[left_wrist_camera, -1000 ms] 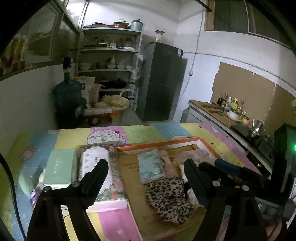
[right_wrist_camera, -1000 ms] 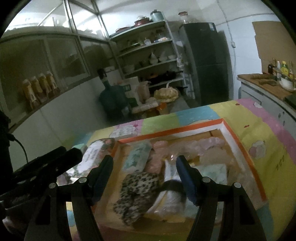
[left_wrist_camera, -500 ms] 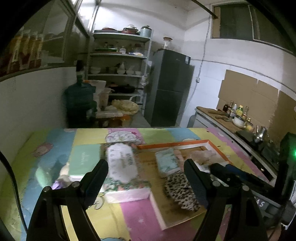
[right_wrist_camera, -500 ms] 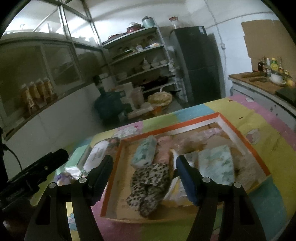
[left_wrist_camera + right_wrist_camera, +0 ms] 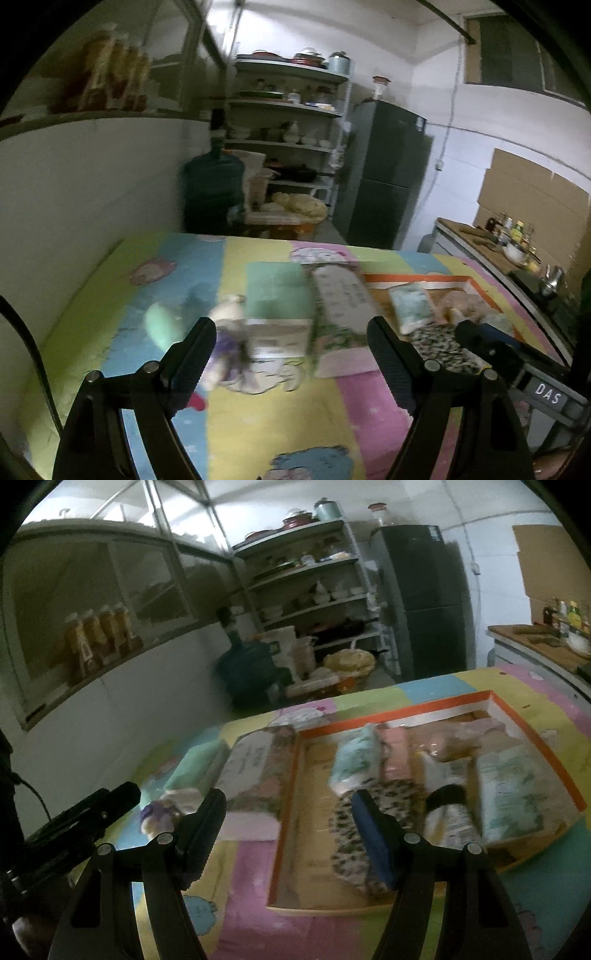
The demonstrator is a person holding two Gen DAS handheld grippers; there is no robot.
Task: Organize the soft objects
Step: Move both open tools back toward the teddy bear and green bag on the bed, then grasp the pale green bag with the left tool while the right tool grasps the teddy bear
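An orange-rimmed cardboard tray [image 5: 402,711] lies on the colourful mat and holds a leopard-print cloth [image 5: 347,834], a pale green tissue pack [image 5: 354,760], pinkish soft bundles and a bottle [image 5: 448,812]. Left of the tray lie a floral wipes pack [image 5: 340,302], a green box [image 5: 275,291], a small plush toy [image 5: 225,332] and a mint soft item [image 5: 162,325]. My left gripper [image 5: 291,345] is open and empty above the plush and the packs. My right gripper [image 5: 288,819] is open and empty over the tray's left rim.
The mat [image 5: 280,424] covers a table against a white wall on the left. Behind it stand a blue water jug [image 5: 212,192], shelves of dishes [image 5: 288,122] and a dark fridge [image 5: 384,177]. A counter with bottles [image 5: 509,236] runs along the right.
Both grippers have moved left across the table: the tray has slid right in both views, and the plush toy and mint item have come into the left wrist view. Both still open.
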